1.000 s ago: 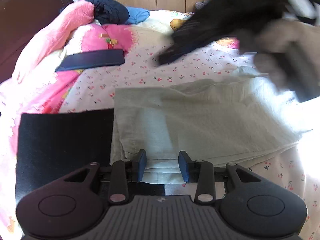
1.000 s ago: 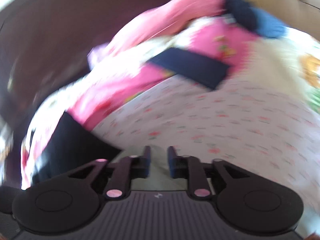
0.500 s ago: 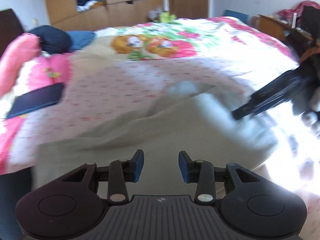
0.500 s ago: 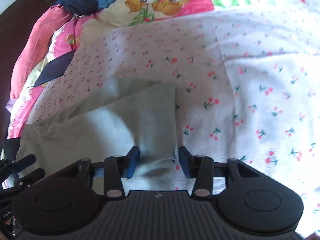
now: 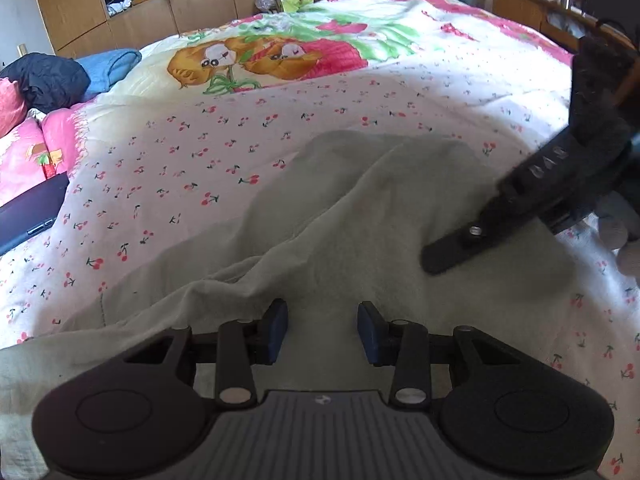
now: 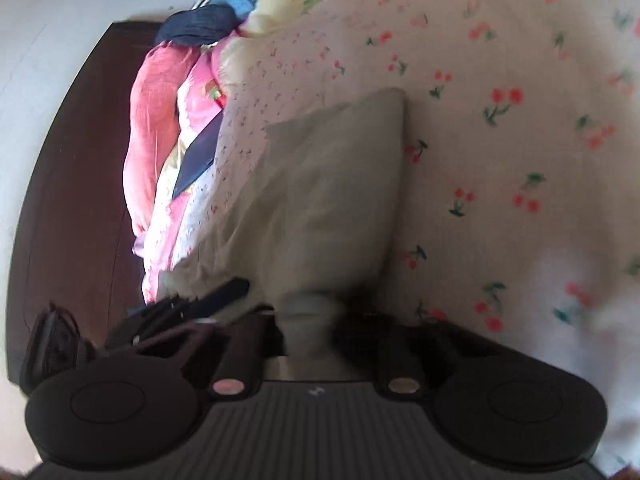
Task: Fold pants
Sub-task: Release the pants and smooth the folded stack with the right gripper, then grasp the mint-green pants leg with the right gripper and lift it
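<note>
The pale grey-green pants (image 5: 360, 240) lie rumpled on the cherry-print bedspread (image 5: 200, 152). My left gripper (image 5: 322, 330) is open and empty, hovering just over the near part of the pants. My right gripper (image 6: 308, 320) is rolled on its side and shut on a bunched end of the pants (image 6: 332, 184), lifting it off the bed. In the left wrist view the right gripper's fingers (image 5: 480, 236) show at the right, pressed on the cloth.
Pink quilts (image 6: 160, 120) and dark blue clothes (image 5: 44, 80) pile at the headboard side. A dark folded garment (image 5: 28, 216) lies at the left. Wooden wardrobes (image 5: 160, 4) stand beyond the bed. A wooden desk (image 5: 540, 12) stands at the right.
My right gripper closed on the pants end, lifted it and rolled sideways. My left gripper stayed open over the pants while its view steadied.
</note>
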The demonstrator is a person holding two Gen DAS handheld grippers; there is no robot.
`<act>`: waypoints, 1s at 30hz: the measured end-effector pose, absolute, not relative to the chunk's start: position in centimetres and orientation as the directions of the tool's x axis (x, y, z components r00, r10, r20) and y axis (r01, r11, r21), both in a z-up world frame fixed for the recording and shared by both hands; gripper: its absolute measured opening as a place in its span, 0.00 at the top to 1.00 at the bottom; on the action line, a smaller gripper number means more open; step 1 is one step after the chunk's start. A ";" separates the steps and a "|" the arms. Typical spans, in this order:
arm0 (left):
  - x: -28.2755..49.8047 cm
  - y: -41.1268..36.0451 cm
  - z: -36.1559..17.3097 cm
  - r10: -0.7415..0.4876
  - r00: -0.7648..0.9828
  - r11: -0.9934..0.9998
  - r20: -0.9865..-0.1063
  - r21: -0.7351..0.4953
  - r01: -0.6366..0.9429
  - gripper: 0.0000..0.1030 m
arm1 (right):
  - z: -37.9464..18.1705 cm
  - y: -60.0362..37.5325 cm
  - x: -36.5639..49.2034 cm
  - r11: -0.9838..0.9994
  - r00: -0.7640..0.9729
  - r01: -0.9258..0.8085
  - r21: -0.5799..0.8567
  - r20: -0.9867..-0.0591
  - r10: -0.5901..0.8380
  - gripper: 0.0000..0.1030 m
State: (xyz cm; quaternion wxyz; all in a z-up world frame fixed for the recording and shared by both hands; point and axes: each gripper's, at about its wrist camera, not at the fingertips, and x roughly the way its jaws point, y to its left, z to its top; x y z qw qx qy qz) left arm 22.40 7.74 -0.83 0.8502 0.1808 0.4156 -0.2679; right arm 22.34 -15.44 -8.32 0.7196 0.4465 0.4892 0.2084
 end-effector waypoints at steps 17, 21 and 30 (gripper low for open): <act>16.8 -7.8 0.2 -0.476 0.428 0.675 -0.768 -0.007 0.738 0.56 | -3.4 -32.5 11.4 0.471 0.570 0.284 0.835 -0.542 0.618 0.96; 16.3 -7.1 0.6 -0.400 0.520 0.716 -0.754 0.096 0.691 0.53 | -2.6 -34.2 9.7 0.545 0.560 0.315 0.777 -0.616 0.554 0.96; 17.2 -2.3 -1.8 -0.170 0.691 0.826 -0.703 0.280 0.489 0.41 | -2.7 -32.1 11.5 0.624 0.564 0.267 0.734 -0.644 0.516 0.91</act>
